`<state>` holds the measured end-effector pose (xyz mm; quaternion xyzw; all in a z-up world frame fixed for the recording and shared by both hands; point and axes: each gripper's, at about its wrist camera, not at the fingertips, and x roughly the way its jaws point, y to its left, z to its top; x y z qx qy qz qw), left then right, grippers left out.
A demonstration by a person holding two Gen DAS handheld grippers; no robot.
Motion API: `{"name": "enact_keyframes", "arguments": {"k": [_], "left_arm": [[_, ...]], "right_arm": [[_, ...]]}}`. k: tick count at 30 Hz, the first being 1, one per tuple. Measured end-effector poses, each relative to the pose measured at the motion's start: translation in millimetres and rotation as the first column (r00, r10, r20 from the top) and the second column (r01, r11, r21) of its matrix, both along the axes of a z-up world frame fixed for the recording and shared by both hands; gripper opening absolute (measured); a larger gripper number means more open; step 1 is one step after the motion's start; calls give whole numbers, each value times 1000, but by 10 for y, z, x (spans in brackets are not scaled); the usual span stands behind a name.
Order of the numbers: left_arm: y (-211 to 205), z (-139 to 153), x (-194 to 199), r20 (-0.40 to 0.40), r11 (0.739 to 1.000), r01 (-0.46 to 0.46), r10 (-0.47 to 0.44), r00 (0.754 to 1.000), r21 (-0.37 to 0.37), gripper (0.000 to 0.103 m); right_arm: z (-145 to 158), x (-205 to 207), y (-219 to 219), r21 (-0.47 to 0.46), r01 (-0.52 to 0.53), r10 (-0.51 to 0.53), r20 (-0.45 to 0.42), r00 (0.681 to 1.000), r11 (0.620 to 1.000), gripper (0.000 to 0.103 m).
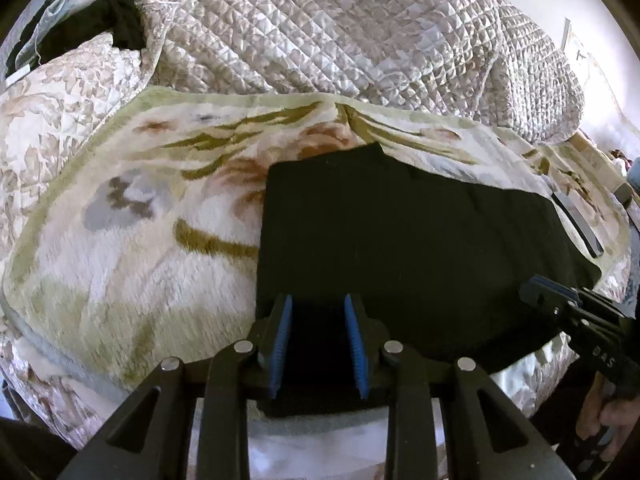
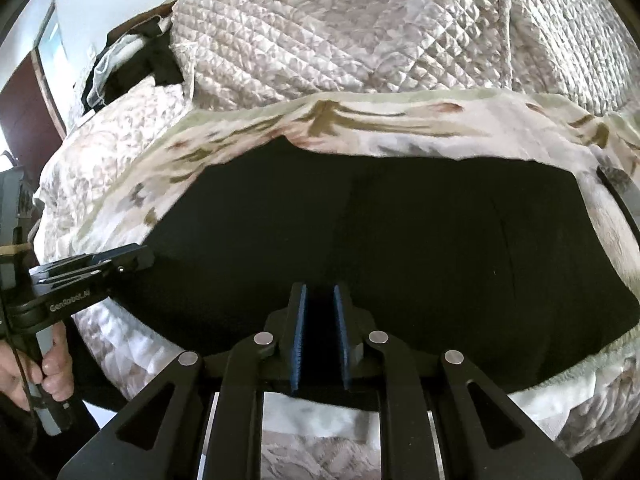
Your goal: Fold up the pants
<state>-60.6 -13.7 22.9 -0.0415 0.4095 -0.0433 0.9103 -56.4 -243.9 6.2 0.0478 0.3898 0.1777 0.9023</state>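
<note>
The black pants (image 1: 400,240) lie folded flat on a fluffy floral blanket (image 1: 132,248) on the bed; they also show in the right wrist view (image 2: 400,240). My left gripper (image 1: 319,304) is open, its blue pads either side of the pants' near edge at the left end. My right gripper (image 2: 320,292) has its blue pads a narrow gap apart with the pants' near edge between them; whether they press the cloth is unclear. The right gripper also shows at the right edge of the left wrist view (image 1: 536,284), and the left gripper at the left of the right wrist view (image 2: 136,258).
A quilted floral bedspread (image 1: 340,28) is bunched up behind the blanket. A dark garment (image 1: 116,24) lies at the bed's far left. A dark flat strip (image 1: 576,224) lies on the blanket right of the pants. The bed's front edge is just below the grippers.
</note>
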Motion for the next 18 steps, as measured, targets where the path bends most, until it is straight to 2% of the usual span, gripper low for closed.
{"name": "enact_keyframes", "arguments": {"k": [4,6,8,13,18], "left_arm": [[-3,75,107,14,1000,-7,7,1000,18,30],[-21,84,177,14,1000,-7,7,1000,31,30],[-43,63,250,9,999,0,0,1000,34,30],[-48,-57,282,-3,999,7,-7,1000,31,30],[-100,-78,213,30,999,24,-25,999,39,38]], "right_arm": [[77,54,141,0,-42,42,34,999,999,14],[17,114,199,-23,-57,57,13,998,998,14],[-67,179,198,-52,-41,41,-11,999,998,14],[-58,208,-79,-37,69,-70,-13,997,997,14],[-70,182,-313,-20,143,-144,-18,989,989,16]]}}
